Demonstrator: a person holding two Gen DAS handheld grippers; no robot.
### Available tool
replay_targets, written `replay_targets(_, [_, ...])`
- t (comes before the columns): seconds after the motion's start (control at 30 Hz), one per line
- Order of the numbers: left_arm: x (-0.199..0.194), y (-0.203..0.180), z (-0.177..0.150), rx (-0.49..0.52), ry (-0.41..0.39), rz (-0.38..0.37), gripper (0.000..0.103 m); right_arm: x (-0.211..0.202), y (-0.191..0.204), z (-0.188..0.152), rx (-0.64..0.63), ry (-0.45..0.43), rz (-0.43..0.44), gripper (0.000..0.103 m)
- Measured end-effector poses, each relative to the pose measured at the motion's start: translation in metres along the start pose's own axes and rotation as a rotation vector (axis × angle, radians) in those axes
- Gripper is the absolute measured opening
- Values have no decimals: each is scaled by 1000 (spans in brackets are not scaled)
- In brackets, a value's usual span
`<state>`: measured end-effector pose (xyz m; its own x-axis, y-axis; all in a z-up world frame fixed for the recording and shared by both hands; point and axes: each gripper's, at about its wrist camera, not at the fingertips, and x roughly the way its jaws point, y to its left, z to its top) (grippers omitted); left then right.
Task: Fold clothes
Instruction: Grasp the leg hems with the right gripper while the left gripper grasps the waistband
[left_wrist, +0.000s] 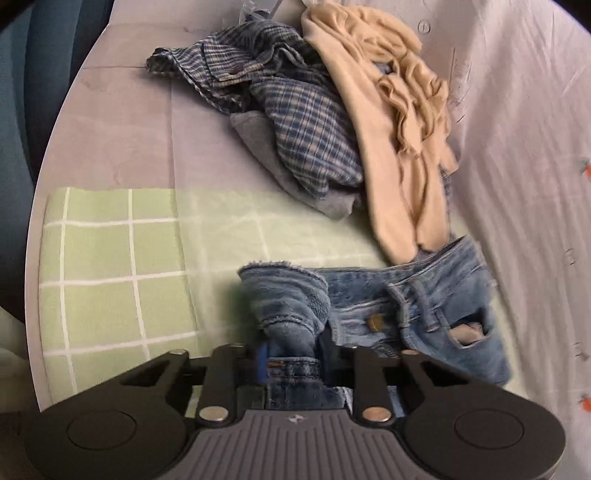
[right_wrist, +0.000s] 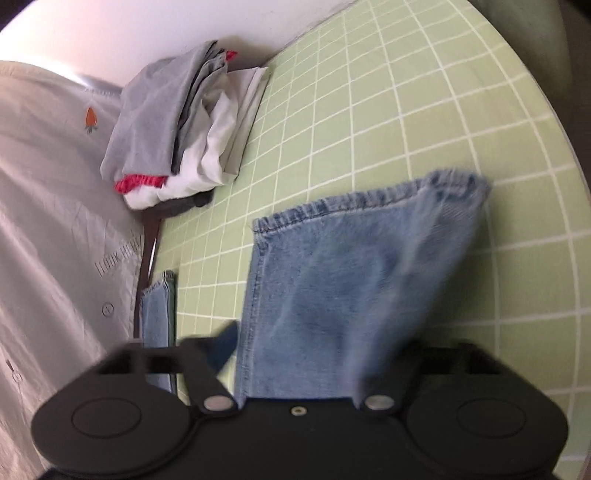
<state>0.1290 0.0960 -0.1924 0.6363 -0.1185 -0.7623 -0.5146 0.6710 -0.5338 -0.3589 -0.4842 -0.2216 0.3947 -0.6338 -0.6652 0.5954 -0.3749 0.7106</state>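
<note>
Jeans clamped in my left gripper and right gripper, fold unfinished; folded stack far left done, shirts waiting.

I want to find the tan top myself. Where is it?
Look at the heap of unfolded clothes on the grey bed cover. The soft tan knit top lies on its right side, beside a blue plaid shirt. It is the only plain, pale, crinkly piece there.
</note>
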Motion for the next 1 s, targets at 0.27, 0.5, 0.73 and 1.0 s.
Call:
replay_targets(0.27, [-54,7,-9,-79,-54,-79,16,-33,-13,24,18,-26,124,5])
replay_targets(0.5, [-127,3,-20,13,-119,-86,15,-82,-13,67,-78,-89,149,4])
replay_targets(0.73, [-188,7,-19,3,-178,-146,15,-110,-9,92,-131,-76,207,4])
replay_targets(1.0, [-181,-23,-22,12,-184,-213,15,-89,59,97,-247,-51,345,4])
